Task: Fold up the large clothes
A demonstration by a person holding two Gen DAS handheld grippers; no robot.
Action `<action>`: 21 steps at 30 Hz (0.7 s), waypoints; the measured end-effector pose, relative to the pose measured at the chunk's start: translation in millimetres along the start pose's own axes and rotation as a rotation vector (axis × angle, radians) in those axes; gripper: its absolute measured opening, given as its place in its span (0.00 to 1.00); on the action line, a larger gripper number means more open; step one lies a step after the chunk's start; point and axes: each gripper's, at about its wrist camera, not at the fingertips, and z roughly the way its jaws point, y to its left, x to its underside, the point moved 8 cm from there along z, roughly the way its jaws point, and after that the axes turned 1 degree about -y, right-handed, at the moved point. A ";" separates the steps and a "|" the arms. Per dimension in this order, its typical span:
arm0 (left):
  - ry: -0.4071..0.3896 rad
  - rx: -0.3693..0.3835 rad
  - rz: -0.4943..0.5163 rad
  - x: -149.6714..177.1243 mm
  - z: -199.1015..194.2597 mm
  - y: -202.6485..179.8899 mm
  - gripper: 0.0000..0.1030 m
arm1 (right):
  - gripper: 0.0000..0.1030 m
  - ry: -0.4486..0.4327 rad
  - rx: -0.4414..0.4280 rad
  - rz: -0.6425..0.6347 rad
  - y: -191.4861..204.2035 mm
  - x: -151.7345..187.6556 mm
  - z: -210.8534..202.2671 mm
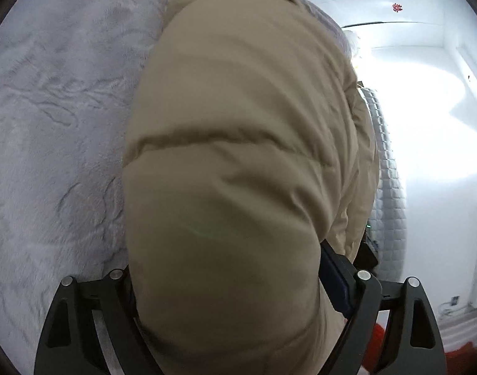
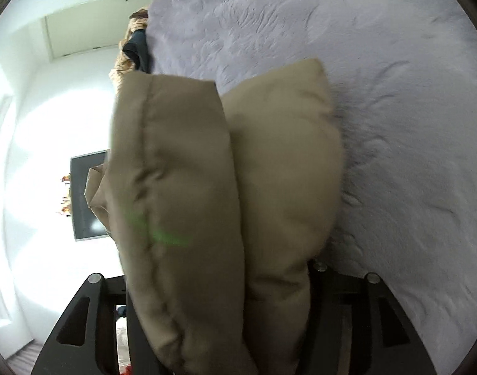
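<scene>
A tan padded jacket [image 1: 238,156] fills the middle of the left wrist view, lying against a pale grey fluffy blanket [image 1: 57,125]. My left gripper [image 1: 238,281] is shut on a thick puffed part of the jacket, which bulges between the two black fingers [image 1: 357,284] and hides their tips. In the right wrist view the same jacket [image 2: 226,193] shows as two padded layers side by side. My right gripper [image 2: 219,281] is shut on these layers, which cover its fingertips. The blanket [image 2: 379,109] lies to the right.
The quilted side of a mattress [image 1: 388,172] and a white wall show at the right of the left wrist view. Something red [image 1: 382,343] lies low on the floor. In the right wrist view a dark screen [image 2: 85,197] and a patterned cloth [image 2: 129,50] are at the left.
</scene>
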 end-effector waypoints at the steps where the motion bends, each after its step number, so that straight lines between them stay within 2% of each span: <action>1: -0.013 -0.039 0.023 1.6 -3.5 -4.9 0.86 | 0.57 -0.010 0.042 -0.017 0.5 2.5 -9.2; 4: -0.065 -0.162 0.094 5.8 -18.5 -19.7 0.86 | 0.57 -0.088 0.143 -0.069 8.7 7.1 -46.3; 7: -0.141 -0.264 0.150 5.3 -42.4 -34.9 0.80 | 0.57 -0.208 0.209 -0.117 17.4 17.1 -101.6; 9: -0.197 -0.307 0.190 -6.1 -66.6 -44.2 0.80 | 0.54 -0.245 0.182 -0.153 33.6 23.7 -118.9; 10: -0.225 -0.329 0.224 -7.2 -72.7 -63.2 0.80 | 0.46 -0.247 0.145 -0.171 44.5 29.9 -124.0; 12: -0.262 -0.378 0.287 -25.4 -87.9 -74.6 0.80 | 0.41 -0.217 0.099 -0.201 60.7 39.0 -120.5; 14: -0.296 -0.418 0.356 -44.4 -85.4 -94.9 0.80 | 0.31 -0.166 0.083 -0.250 78.1 50.0 -102.7; 16: -0.297 -0.427 0.384 -62.5 -77.9 -107.0 0.80 | 0.22 -0.114 0.102 -0.313 87.0 70.8 -90.7; 18: -0.290 -0.424 0.410 -68.2 -67.1 -124.8 0.80 | 0.18 -0.073 0.135 -0.371 95.6 84.0 -64.7; 21: -0.275 -0.511 0.502 -68.5 -29.2 -141.1 0.80 | 0.14 -0.026 0.204 -0.405 87.8 103.8 -38.9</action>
